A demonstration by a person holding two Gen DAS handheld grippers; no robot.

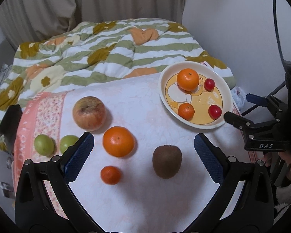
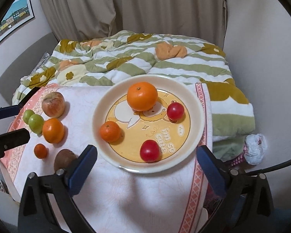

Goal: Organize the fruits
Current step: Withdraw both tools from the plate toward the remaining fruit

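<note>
A cream plate point(image 2: 196, 101) with a yellow cartoon centre holds a large orange point(image 2: 142, 96), a small mandarin point(image 2: 110, 131) and two red plums point(image 2: 175, 111) point(image 2: 149, 150). On the white cloth left of it lie an apple point(image 1: 89, 113), two green fruits point(image 1: 44, 144) point(image 1: 67, 142), an orange point(image 1: 118, 141), a small mandarin point(image 1: 110, 175) and a kiwi point(image 1: 167, 161). My left gripper point(image 1: 143, 151) is open and empty, above the loose orange, mandarin and kiwi. My right gripper point(image 2: 147, 160) is open and empty at the plate's near rim; it also shows in the left wrist view point(image 1: 236, 108).
The white cloth point(image 2: 137, 198) with a pink patterned border covers the surface. A green-striped floral quilt point(image 1: 110, 52) lies bunched behind it. A crumpled white bag point(image 2: 255, 148) lies off the right edge. Curtains and walls stand behind.
</note>
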